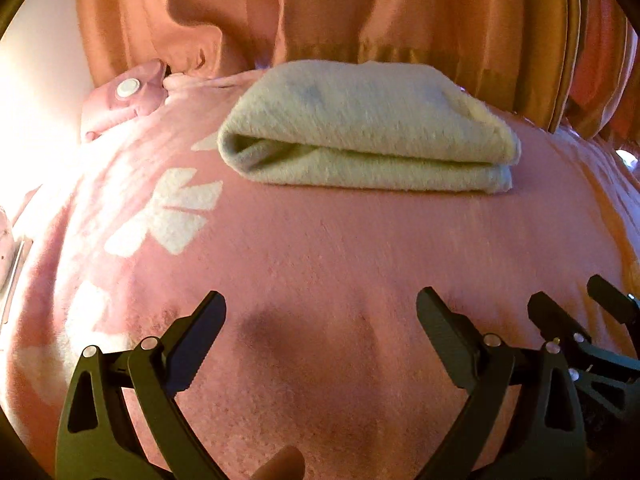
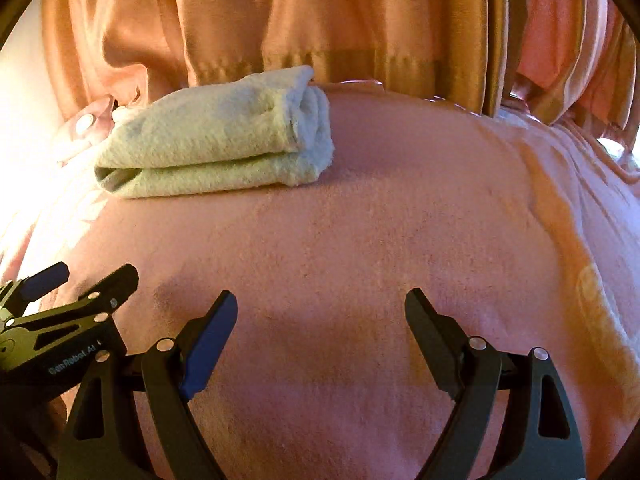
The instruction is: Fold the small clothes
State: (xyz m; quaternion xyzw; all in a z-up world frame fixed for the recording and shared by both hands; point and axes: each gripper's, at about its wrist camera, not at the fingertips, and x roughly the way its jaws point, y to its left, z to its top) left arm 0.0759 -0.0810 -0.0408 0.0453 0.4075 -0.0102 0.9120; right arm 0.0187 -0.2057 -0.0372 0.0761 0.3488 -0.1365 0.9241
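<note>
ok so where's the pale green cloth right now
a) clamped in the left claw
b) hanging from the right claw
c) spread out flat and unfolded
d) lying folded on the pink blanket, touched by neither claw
d: the pale green cloth lies folded in layers on the pink blanket, while the left claw and right claw are both open and well short of it.

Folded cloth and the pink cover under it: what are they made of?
The folded cloth looks like pale cream terry or brushed cotton: fuzzy, matte nap. The pink cover looks like fleece: short soft pile, white printed shapes. Neither fibre is certain.
</note>
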